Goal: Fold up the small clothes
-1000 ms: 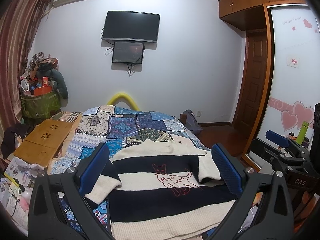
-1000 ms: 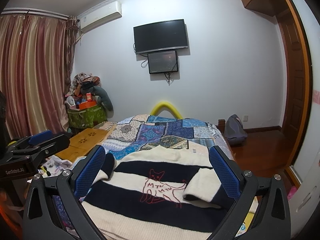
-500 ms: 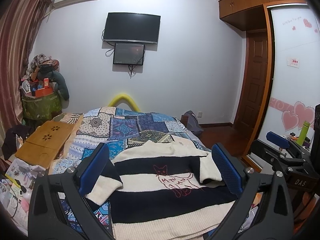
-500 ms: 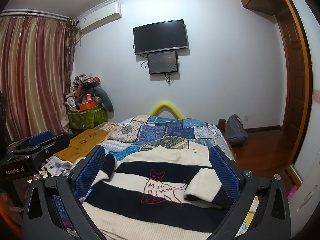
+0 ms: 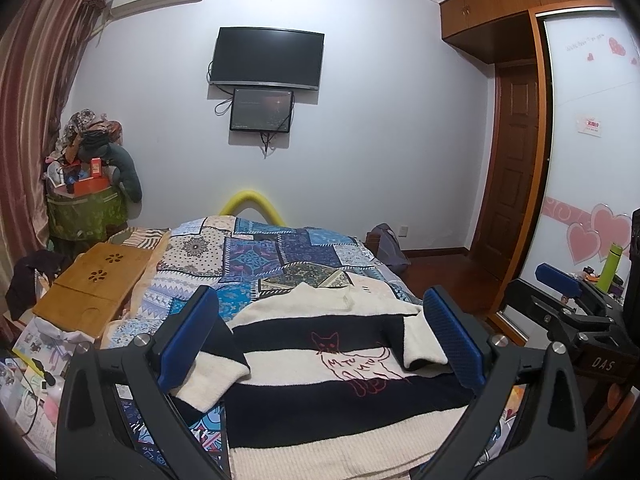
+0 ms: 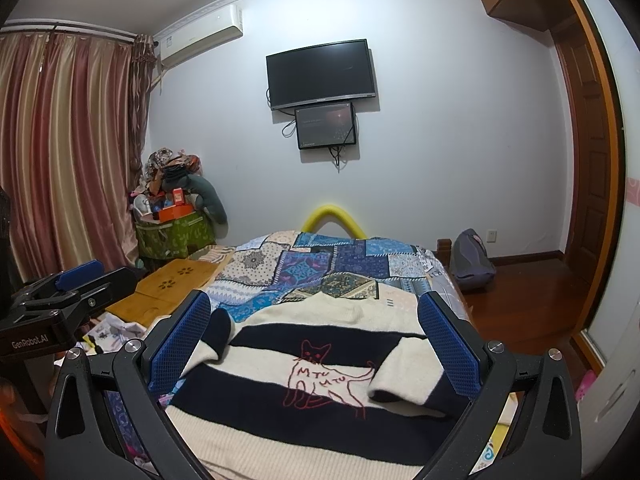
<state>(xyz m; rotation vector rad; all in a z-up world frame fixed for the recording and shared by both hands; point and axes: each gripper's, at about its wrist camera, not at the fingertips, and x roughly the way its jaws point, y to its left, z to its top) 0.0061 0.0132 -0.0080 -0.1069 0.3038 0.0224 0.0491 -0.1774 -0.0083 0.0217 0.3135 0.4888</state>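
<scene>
1. Little had moved since the earlier frames; both views only drifted slightly.
2. The striped sweater point(image 5: 328, 392) lay flat on the patchwork bed point(image 5: 256, 264), sleeves folded inward, its red cat outline lettered "MTU MTU".
3. The left hand-held gripper point(image 5: 320, 340), marked "GenRobot.AI", and the right hand-held gripper point(image 6: 314, 344), marked "DAS", gaped wide, holding nothing.

The left gripper point(image 5: 320, 316) tilted slightly upward, so the wall-mounted television point(image 5: 267, 58) slid lower in its view (the right wrist view barely shifted at all).
</scene>
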